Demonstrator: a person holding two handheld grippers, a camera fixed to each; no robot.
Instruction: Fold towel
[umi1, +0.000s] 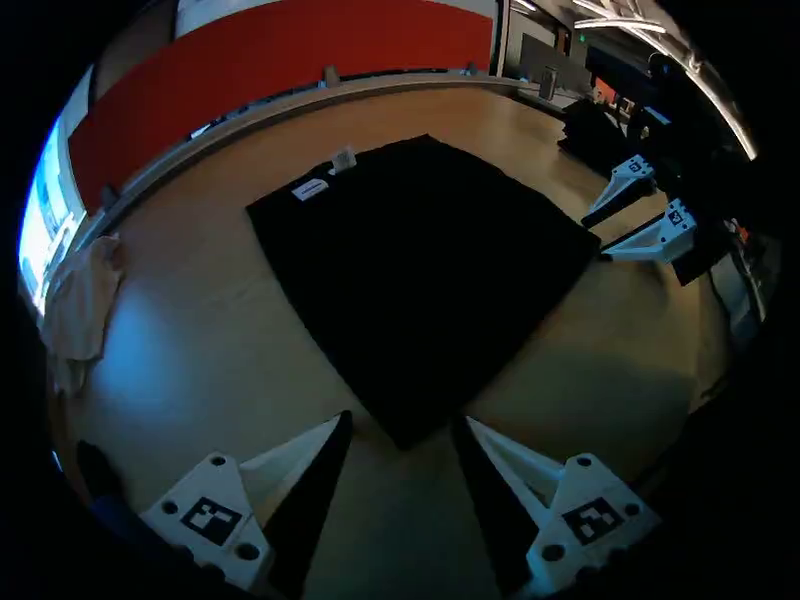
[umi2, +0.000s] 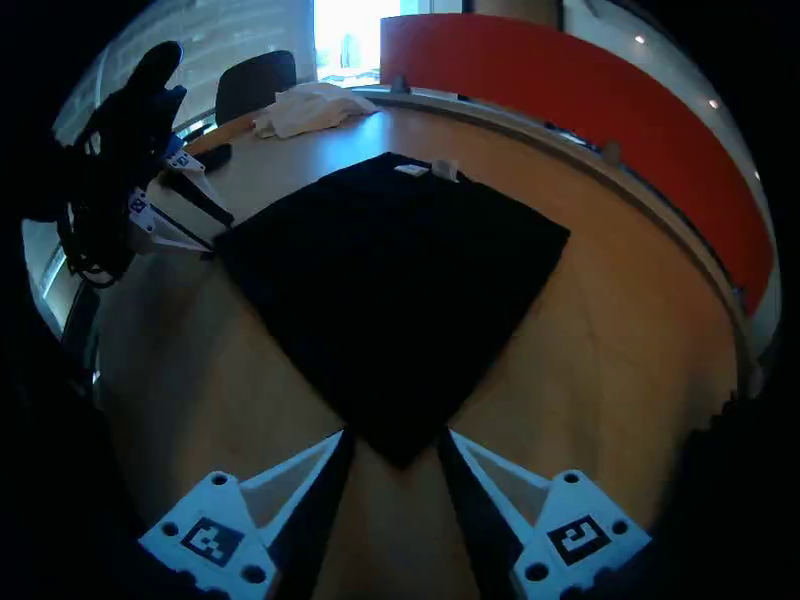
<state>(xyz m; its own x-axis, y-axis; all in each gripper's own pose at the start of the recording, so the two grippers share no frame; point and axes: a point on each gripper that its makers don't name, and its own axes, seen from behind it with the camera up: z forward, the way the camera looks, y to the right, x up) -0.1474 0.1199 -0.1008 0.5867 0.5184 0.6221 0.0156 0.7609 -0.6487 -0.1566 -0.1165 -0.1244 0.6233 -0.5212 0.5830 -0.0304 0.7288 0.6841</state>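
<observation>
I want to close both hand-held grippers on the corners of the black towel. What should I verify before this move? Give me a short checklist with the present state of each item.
1. The left hand-held gripper is open: ok.
2. A corner of the towel lies between its fingers: ok.
3. The right hand-held gripper is open, with another corner in its gap: ok.
4. The towel lies flat on the table: ok.
5. The fingers are low enough to pinch the fabric: cannot tell.
6. The white cloth is apart from the towel: ok.
</observation>
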